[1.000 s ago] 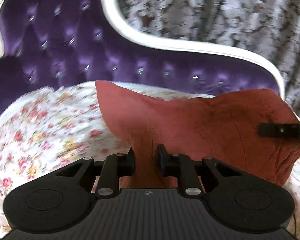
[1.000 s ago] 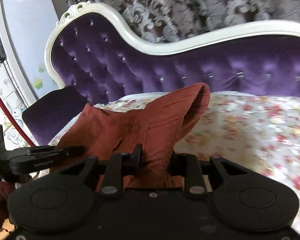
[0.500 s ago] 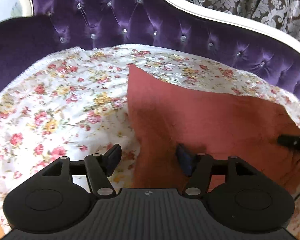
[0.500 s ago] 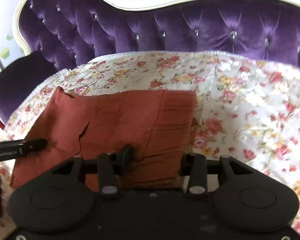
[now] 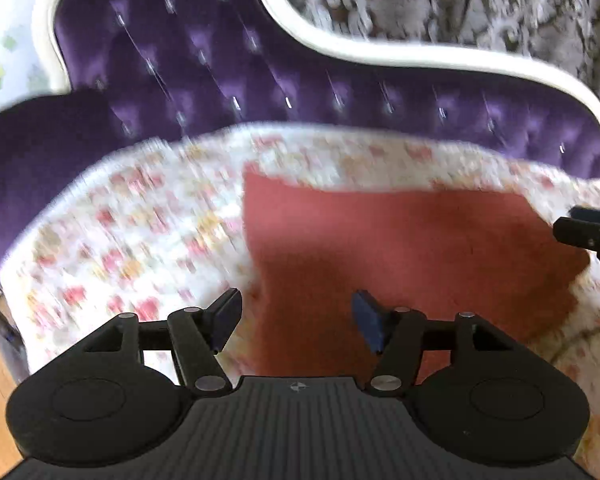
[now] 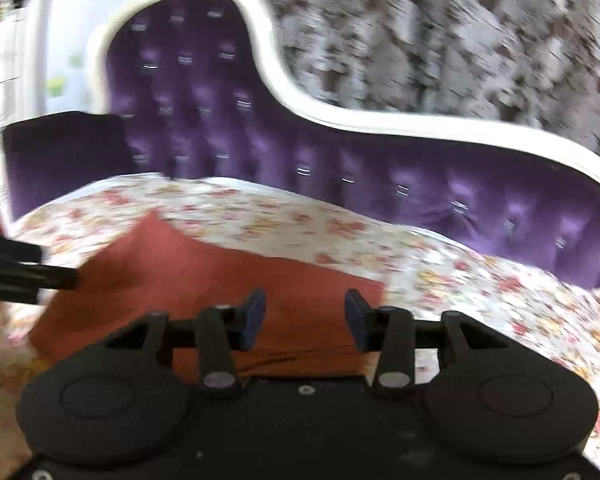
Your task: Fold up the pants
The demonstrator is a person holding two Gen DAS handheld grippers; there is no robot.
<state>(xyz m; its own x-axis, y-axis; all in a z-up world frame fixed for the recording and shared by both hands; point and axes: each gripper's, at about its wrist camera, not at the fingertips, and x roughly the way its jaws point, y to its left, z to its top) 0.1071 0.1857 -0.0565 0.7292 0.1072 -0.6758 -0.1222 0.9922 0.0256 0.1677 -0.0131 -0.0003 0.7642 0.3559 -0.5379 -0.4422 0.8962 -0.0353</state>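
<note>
Both our left gripper and right gripper gaped empty above the folded pants on the floral sheet; we judged another fold needed regrasping.

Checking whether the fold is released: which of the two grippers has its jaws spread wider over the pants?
The left gripper: its gap is wider than the right gripper's. Both are open, holding nothing; the rust-red pants lie flat.

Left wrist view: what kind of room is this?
Probably a home living room or bedroom: a purple tufted chaise with a white frame, a floral cover under the pants, and damask curtains behind.
</note>
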